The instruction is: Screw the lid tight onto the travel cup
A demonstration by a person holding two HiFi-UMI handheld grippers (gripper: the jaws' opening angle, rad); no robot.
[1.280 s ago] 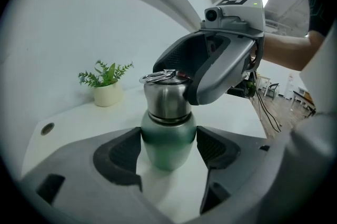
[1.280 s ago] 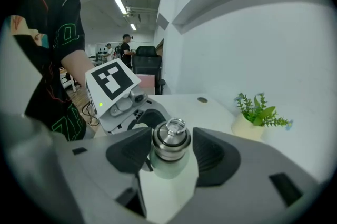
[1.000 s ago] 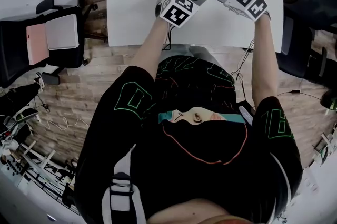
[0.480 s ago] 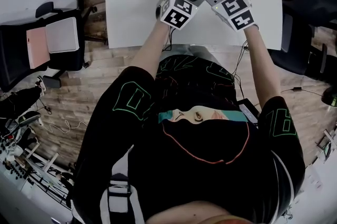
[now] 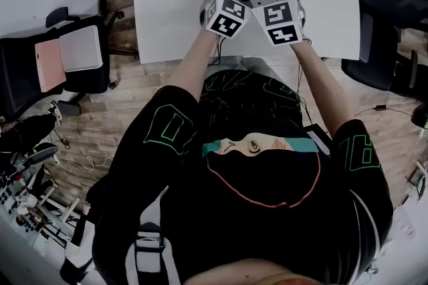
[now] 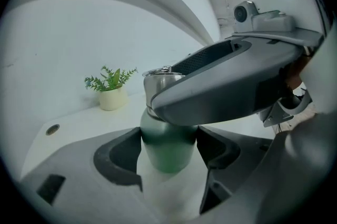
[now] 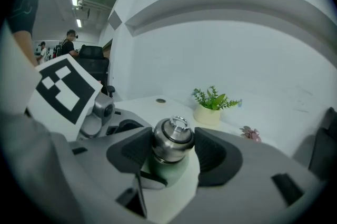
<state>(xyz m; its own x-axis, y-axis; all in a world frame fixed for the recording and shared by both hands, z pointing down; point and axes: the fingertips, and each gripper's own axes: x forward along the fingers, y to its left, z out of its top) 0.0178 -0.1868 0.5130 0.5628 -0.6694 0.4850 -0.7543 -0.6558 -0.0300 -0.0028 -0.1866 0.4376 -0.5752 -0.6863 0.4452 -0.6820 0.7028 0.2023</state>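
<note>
While both grippers meet over it, the white table [image 5: 174,9] lies bare at 9 o'clock and 3 o'clock of them, out to its side edges. A black office chair [image 5: 40,63] stands on the floor past the 9 o'clock edge. The left gripper [image 6: 168,150] has its jaws clenched on the green body of the travel cup [image 6: 167,146], which stands upright on the table's far half. The right gripper [image 7: 171,145] crosses above the left one, and its jaws are opening. Its pads sit just beside the steel lid [image 7: 172,139] on the cup's top, no longer squeezing it. A small potted plant [image 7: 210,107] sits at 1 o'clock of the lid, well apart and close to the wall.
</note>
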